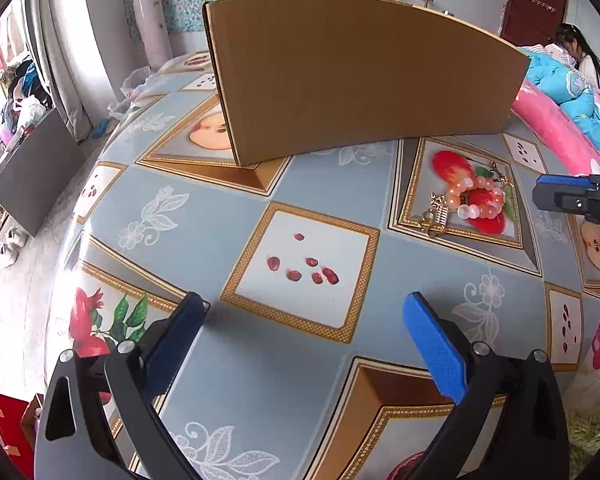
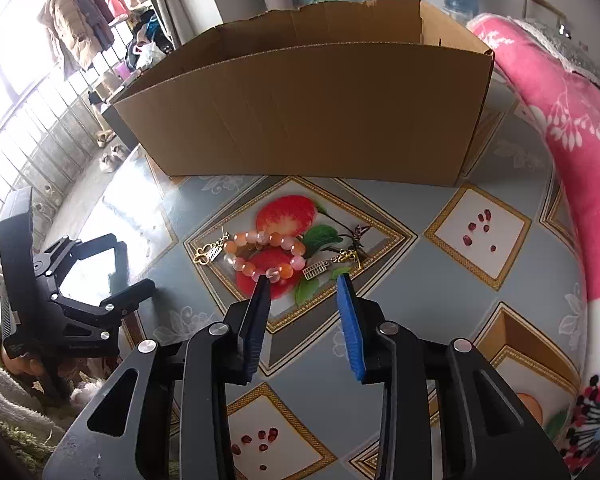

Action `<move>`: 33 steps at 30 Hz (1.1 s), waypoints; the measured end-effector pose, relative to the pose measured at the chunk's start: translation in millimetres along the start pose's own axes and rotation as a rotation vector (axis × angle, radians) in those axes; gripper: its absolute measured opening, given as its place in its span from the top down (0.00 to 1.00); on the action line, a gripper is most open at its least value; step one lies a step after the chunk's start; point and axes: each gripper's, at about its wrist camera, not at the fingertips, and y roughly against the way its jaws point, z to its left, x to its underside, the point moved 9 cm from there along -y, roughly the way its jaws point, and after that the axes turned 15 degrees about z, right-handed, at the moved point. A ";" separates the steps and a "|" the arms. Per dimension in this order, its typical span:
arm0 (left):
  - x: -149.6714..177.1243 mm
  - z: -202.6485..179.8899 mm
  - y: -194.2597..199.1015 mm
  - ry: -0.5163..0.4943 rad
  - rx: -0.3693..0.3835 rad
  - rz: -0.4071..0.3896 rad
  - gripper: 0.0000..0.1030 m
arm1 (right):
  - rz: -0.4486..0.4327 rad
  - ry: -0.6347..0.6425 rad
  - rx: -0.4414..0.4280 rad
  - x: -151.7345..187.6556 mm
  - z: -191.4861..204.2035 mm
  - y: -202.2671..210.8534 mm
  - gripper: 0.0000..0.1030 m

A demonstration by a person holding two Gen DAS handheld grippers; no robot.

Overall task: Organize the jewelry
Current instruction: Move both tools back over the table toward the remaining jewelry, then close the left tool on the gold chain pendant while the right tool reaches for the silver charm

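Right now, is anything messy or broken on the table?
Yes. The bead bracelet and gold charms lie loose on the tablecloth, outside the cardboard box. The box's back rim looks ragged and torn. Nothing looks spilled.

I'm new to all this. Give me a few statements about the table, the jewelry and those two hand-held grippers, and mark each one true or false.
1. The bead bracelet lies on the table, outside the cardboard box. True.
2. The right hand-held gripper is clamped shut on the bracelet. False: its jaws are open, just short of it.
3. The left hand-held gripper holds a gold charm. False: it is open and holds nothing.
4. Gold charms lie beside the beads. True.
5. The box lies flat, crushed. False: it stands upright, open at the top.
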 end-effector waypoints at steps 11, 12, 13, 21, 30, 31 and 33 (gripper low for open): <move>1.4 -1.2 0.5 -0.010 0.004 -0.015 0.04 | 0.044 0.013 0.071 -5.9 -2.7 -17.6 0.82; 0.8 -1.1 0.6 -0.010 0.004 -0.016 0.04 | 0.045 0.016 0.080 -7.3 -2.5 -19.3 0.82; 1.1 -1.5 0.6 -0.012 0.005 -0.018 0.04 | 0.047 0.019 0.091 -10.1 0.0 -21.9 0.82; 0.0 -1.2 0.6 -0.017 0.007 -0.023 0.04 | 0.035 0.056 0.170 -18.5 2.6 -26.3 0.83; -0.8 -0.7 0.6 -0.012 0.006 -0.025 0.04 | 0.061 0.055 0.180 6.2 0.3 -17.8 0.90; -1.1 -0.7 0.5 -0.011 0.005 -0.026 0.04 | 0.065 0.051 0.177 9.8 -0.3 -16.1 0.97; -1.7 -0.6 0.5 -0.009 0.005 -0.023 0.04 | 0.072 0.035 0.162 18.2 -4.0 -12.2 0.97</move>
